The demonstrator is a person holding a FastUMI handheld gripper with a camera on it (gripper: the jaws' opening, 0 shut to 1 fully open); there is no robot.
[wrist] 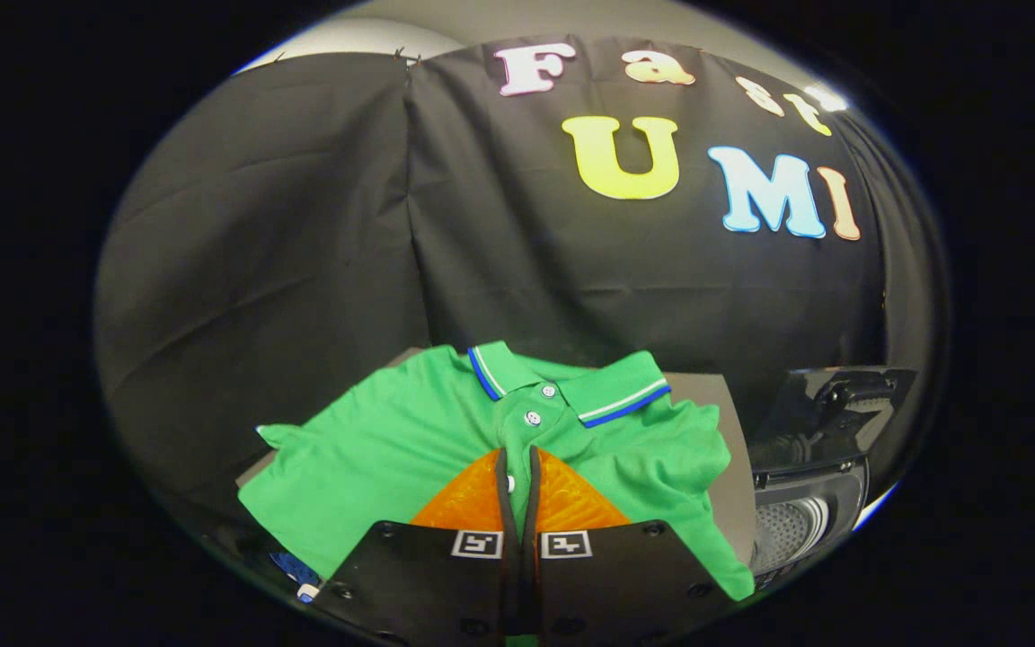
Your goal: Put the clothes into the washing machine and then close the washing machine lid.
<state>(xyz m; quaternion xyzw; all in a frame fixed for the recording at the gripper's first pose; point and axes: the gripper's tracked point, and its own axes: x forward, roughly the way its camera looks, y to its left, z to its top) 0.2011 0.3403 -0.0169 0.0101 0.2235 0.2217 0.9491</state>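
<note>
A green polo shirt point(392, 449) with a blue-and-white striped collar lies spread flat on a grey table point(715, 404), collar toward the booth wall. My gripper point(517, 454) hovers over the shirt's chest, its tips just below the button placket. The fingers stand nearly together, with a thin strip of green showing between them. The cloth around the tips lies smooth, with no sign of being pinched. To the right of the table stands the washing machine point(818, 503), its dark lid point(841, 395) raised and the perforated drum point(787, 535) open to view.
The black cloth wall hangs close behind the table. A small blue-and-white item point(297, 575) peeks out under the shirt's near left corner. The shirt's right hem drapes over the table edge toward the machine.
</note>
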